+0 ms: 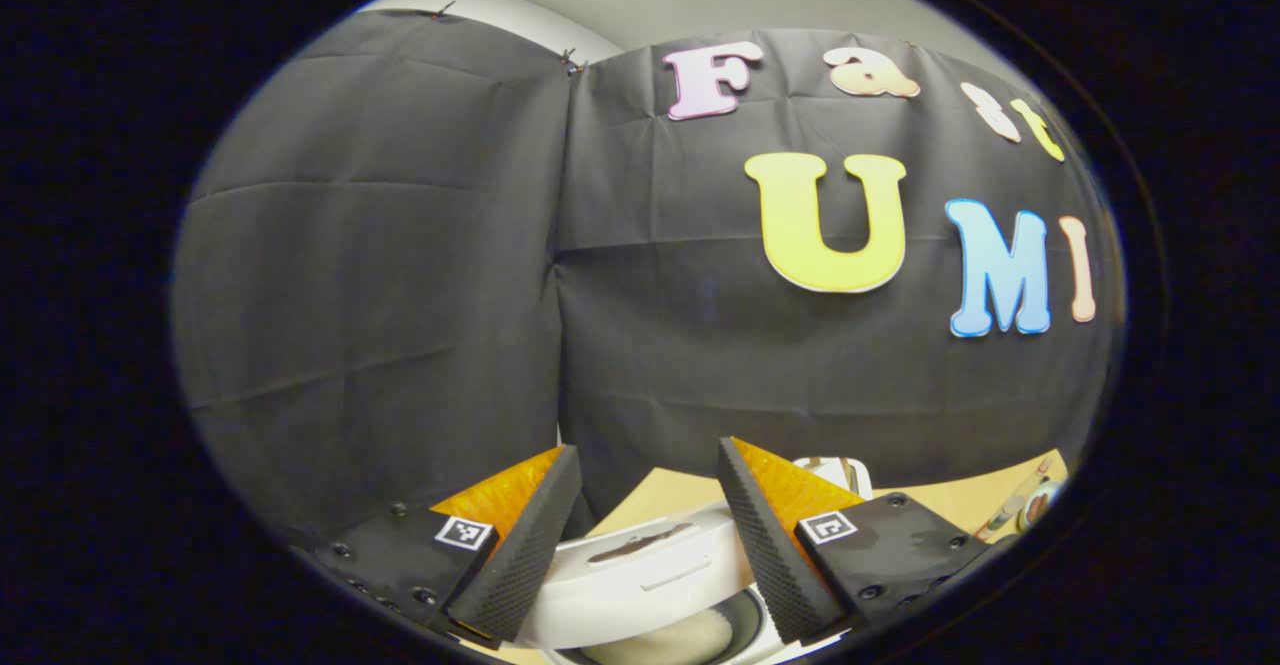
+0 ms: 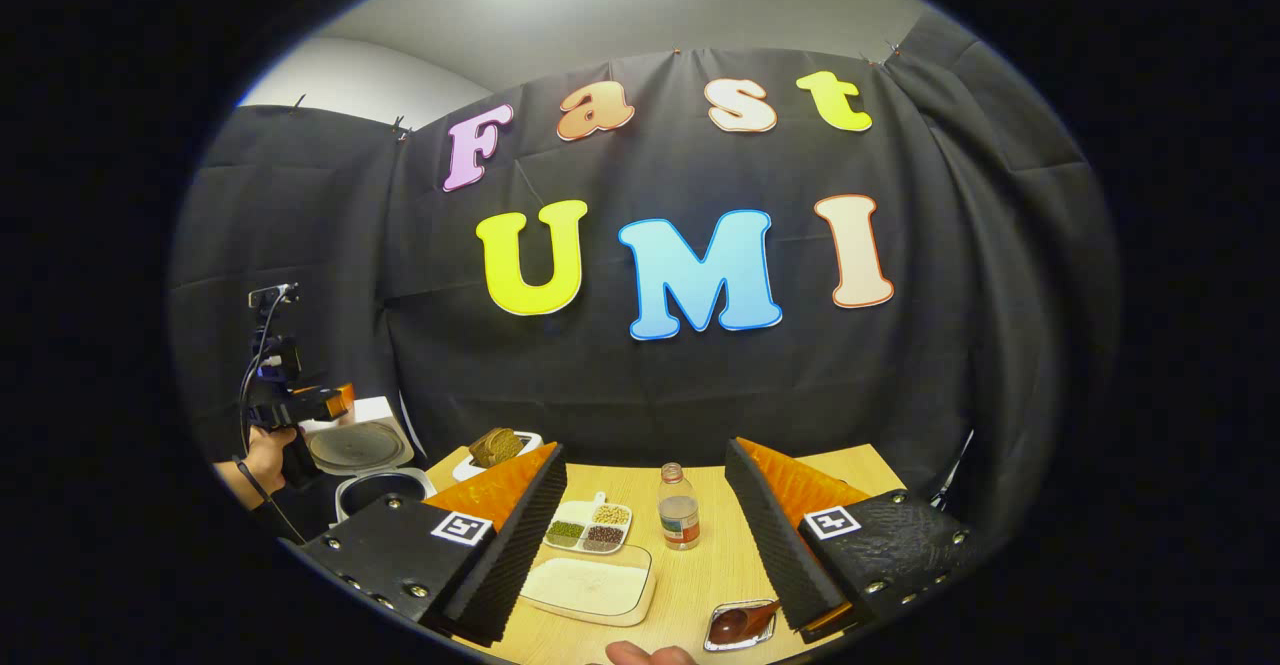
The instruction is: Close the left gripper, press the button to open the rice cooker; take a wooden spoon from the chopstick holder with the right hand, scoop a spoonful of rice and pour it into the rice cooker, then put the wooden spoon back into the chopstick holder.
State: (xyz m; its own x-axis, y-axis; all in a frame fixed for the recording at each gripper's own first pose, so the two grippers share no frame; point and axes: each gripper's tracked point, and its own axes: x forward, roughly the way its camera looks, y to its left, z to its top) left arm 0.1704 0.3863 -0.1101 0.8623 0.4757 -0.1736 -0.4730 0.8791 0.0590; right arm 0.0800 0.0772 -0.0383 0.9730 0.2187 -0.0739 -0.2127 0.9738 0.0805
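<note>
At the table's left edge the rice cooker [image 2: 370,470] stands lid-up (rice already inside), both left gripper [image 1: 640,535] and right gripper [image 2: 645,545] spread empty; spoon apparently returned, task judged finished.

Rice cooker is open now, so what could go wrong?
The left gripper hangs close above the rice cooker's raised lid; a bump might slam it shut. The bottle stands upright beside the rice tray, ahead of the open right gripper, so a careless reach might tip it.
</note>
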